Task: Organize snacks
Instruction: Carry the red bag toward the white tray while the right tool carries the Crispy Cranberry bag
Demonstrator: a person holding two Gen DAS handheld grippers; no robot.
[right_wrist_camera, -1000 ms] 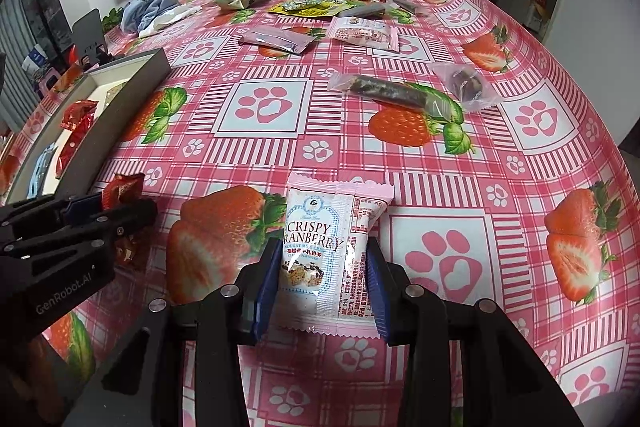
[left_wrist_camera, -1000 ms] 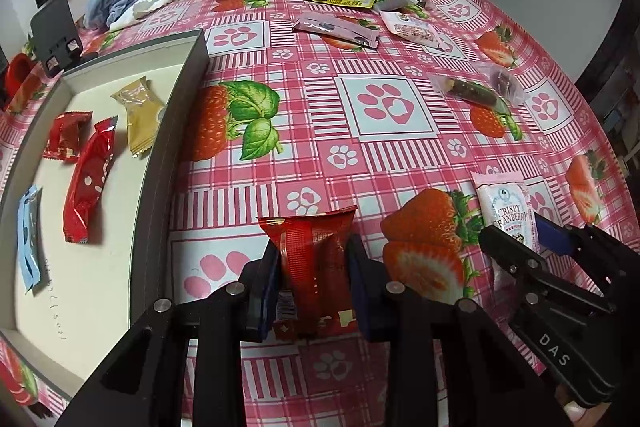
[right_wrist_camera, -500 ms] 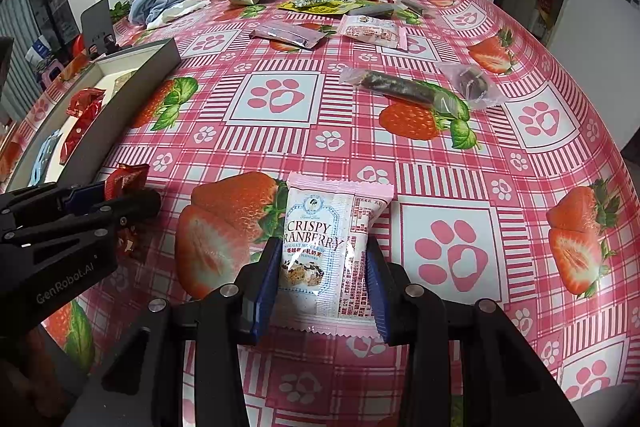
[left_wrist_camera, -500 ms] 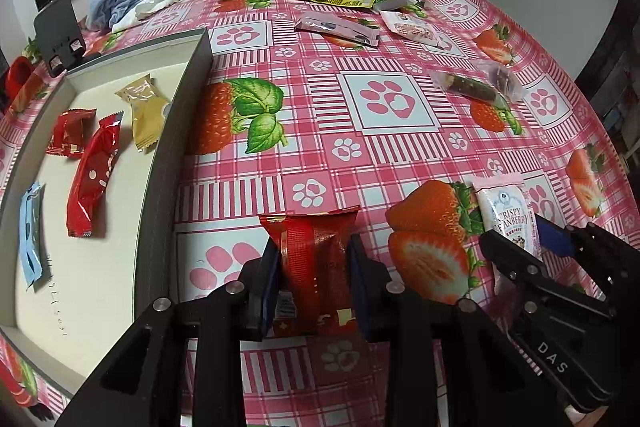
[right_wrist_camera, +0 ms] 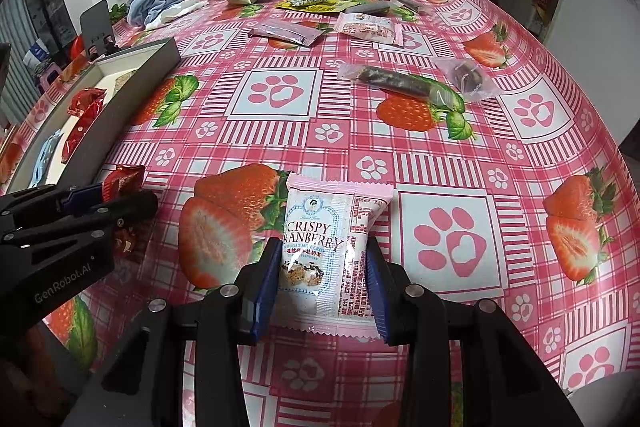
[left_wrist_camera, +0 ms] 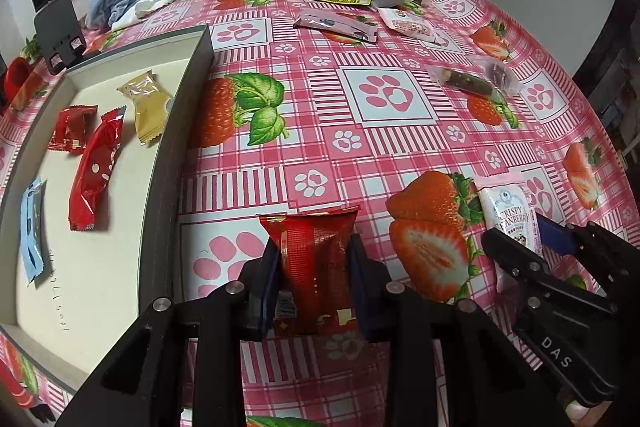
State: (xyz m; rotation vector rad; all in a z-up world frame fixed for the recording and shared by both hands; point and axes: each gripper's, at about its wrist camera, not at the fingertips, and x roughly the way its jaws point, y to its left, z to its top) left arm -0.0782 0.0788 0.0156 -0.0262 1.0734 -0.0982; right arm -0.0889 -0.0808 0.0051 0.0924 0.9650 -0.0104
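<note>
Left gripper (left_wrist_camera: 314, 267) clamped on red snack packet (left_wrist_camera: 312, 259); right gripper (right_wrist_camera: 322, 283) clamped on crispy cranberry nougat packet (right_wrist_camera: 324, 251), both above worktop (right_wrist_camera: 280, 131).

Lighting: even indoor light from above, moderately bright. Glare: white sheen on the glossy tablecloth (right_wrist_camera: 532, 39) at its far right curve; highlights on the cranberry wrapper (right_wrist_camera: 332, 251) and red wrapper (left_wrist_camera: 316, 259). Shadows: soft, short, beside packets in the tray (left_wrist_camera: 176, 131). Distortion: strong fisheye bending, dark vignetted corners. Focus: sharp centre, far edge slightly soft.
</note>
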